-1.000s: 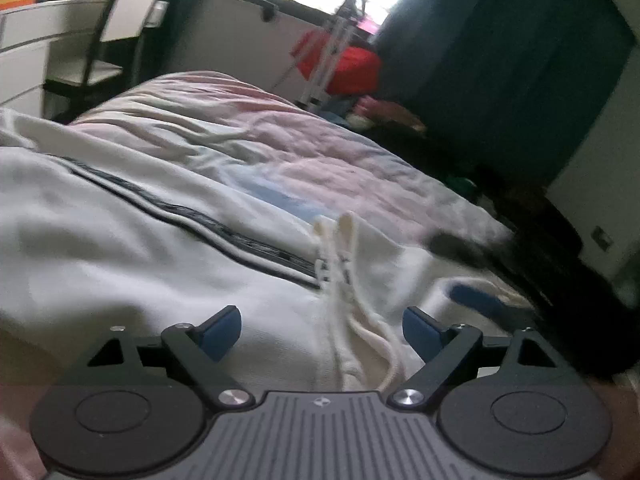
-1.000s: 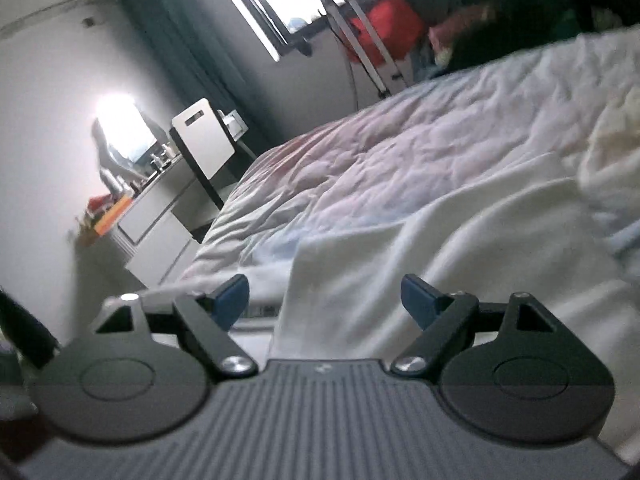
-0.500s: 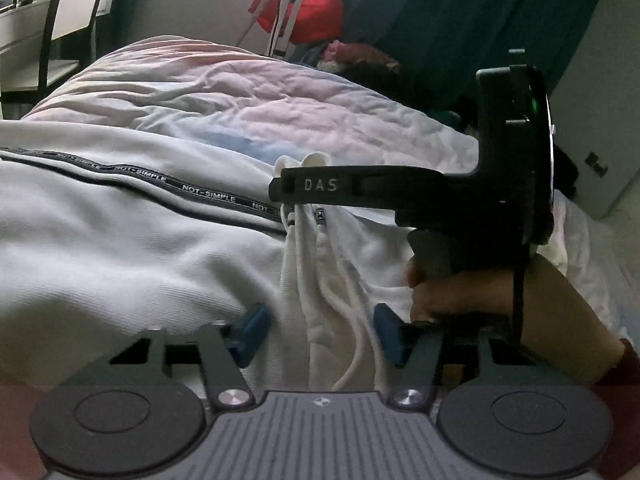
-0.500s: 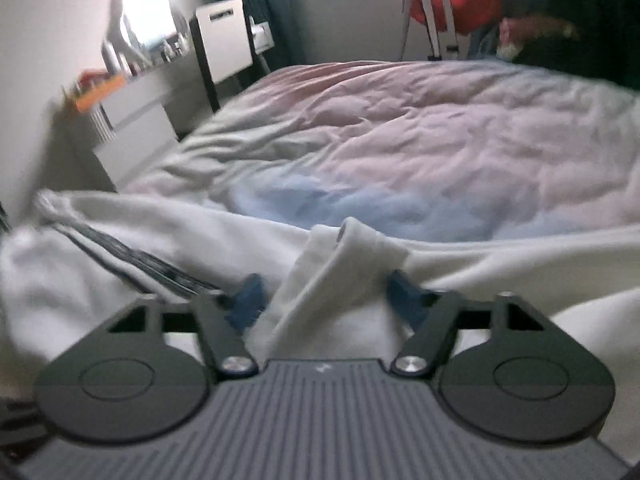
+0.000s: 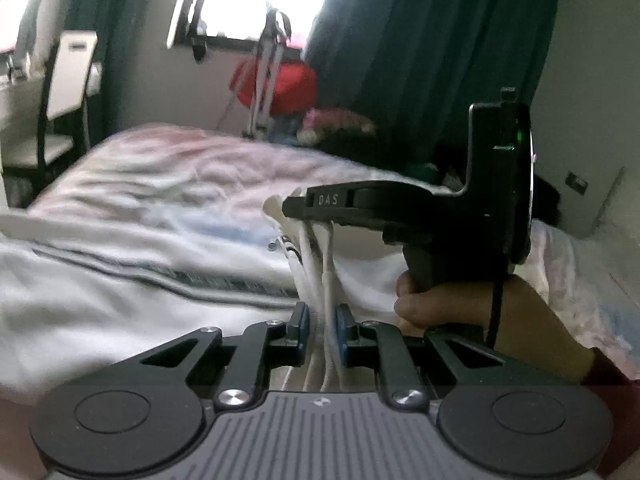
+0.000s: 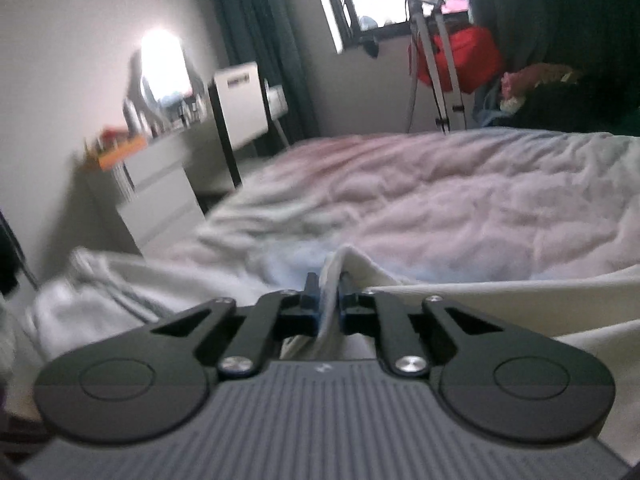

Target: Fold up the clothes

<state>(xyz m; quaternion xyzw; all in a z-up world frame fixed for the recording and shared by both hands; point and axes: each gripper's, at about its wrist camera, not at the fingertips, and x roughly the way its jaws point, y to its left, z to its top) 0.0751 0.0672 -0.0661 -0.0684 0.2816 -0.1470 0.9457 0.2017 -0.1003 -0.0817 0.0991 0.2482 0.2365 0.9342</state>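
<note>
Pinching the white cotton garment (image 5: 100,304) on the pink quilted bed (image 6: 460,208), my left gripper (image 5: 319,328) clamps its drawstring edge and my right gripper (image 6: 328,308) clamps a raised fold.

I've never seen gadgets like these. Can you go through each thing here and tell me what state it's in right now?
Left gripper: shut, pinching the white cords and fabric.
Right gripper: shut on a raised fold of the garment.
White garment: spread unfolded on the bed, its edge lifted at both grips.
Drawcords: pulled taut between the two grippers.
Bed cover: rumpled.
Curtain: drawn aside, window uncovered.
</note>
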